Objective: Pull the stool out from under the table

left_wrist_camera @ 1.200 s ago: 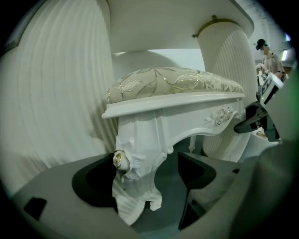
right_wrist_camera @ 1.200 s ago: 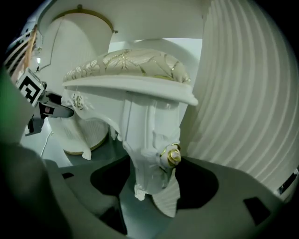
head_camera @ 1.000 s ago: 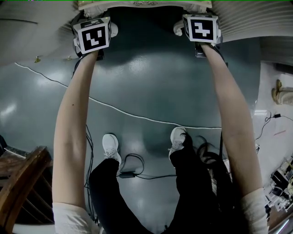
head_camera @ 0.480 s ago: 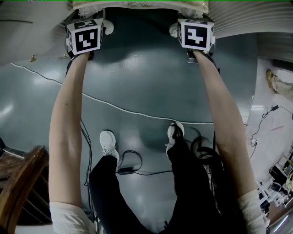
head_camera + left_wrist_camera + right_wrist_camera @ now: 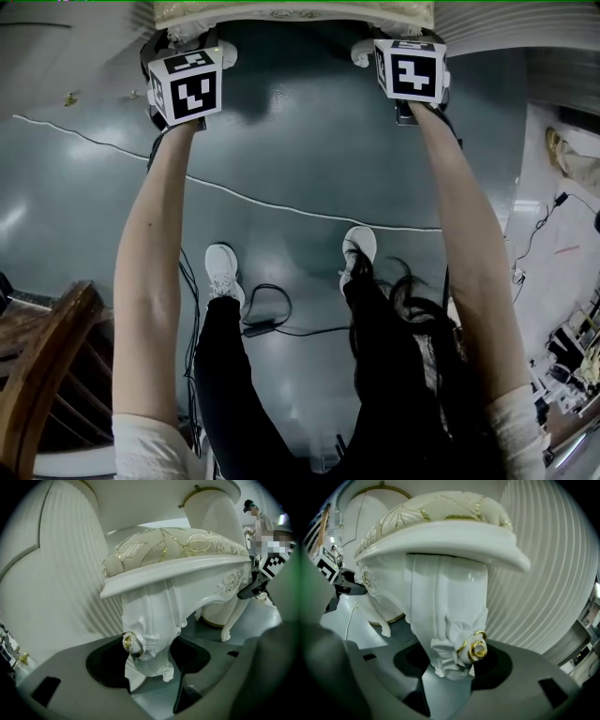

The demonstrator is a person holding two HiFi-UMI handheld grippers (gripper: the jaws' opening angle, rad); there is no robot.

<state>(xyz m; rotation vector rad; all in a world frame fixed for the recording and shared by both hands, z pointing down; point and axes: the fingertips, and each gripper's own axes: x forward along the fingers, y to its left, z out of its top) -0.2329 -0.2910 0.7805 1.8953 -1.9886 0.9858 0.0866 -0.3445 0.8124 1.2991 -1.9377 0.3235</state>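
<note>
The white carved stool [image 5: 291, 13], with a cream and gold cushion [image 5: 173, 548], shows at the top edge of the head view. My left gripper [image 5: 187, 47] is shut on its front left leg [image 5: 150, 620], which fills the gap between the dark pads [image 5: 105, 667]. My right gripper [image 5: 405, 45] is shut on the front right leg [image 5: 445, 620], just above a gold rose ornament [image 5: 477, 649]. The marker cubes hide both sets of jaws in the head view.
Fluted white table pedestals [image 5: 61, 573] [image 5: 548, 573] stand close on either side of the stool. A white cable [image 5: 281, 208] crosses the grey floor. A black cable and adapter [image 5: 262, 328] lie by the person's shoes [image 5: 223, 281]. A wooden chair [image 5: 42, 375] is at the lower left.
The stool and both grippers now sit a little nearer to the white floor cable and the person. The person's feet have shifted slightly.
</note>
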